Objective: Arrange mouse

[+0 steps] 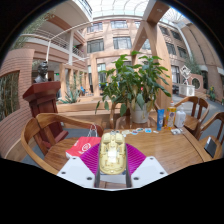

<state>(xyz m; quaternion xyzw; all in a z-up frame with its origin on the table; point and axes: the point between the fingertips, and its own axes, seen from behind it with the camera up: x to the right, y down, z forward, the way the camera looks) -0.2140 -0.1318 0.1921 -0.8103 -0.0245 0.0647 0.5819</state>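
A cream-yellow mouse point(112, 155) sits lengthwise between my two fingers, its nose pointing away from me. My gripper point(112, 162) is shut on it, with the magenta pads point(92, 158) pressing on both of its sides. The mouse is over the near part of a round wooden table point(175, 150). I cannot tell whether it touches the tabletop.
A red and white packet point(82, 146) lies on the table just left of my fingers. A large potted plant point(135, 85) stands at the table's far side, with a blue can point(160, 118) to its right. Wooden chairs stand at the left point(45, 128) and right point(197, 110).
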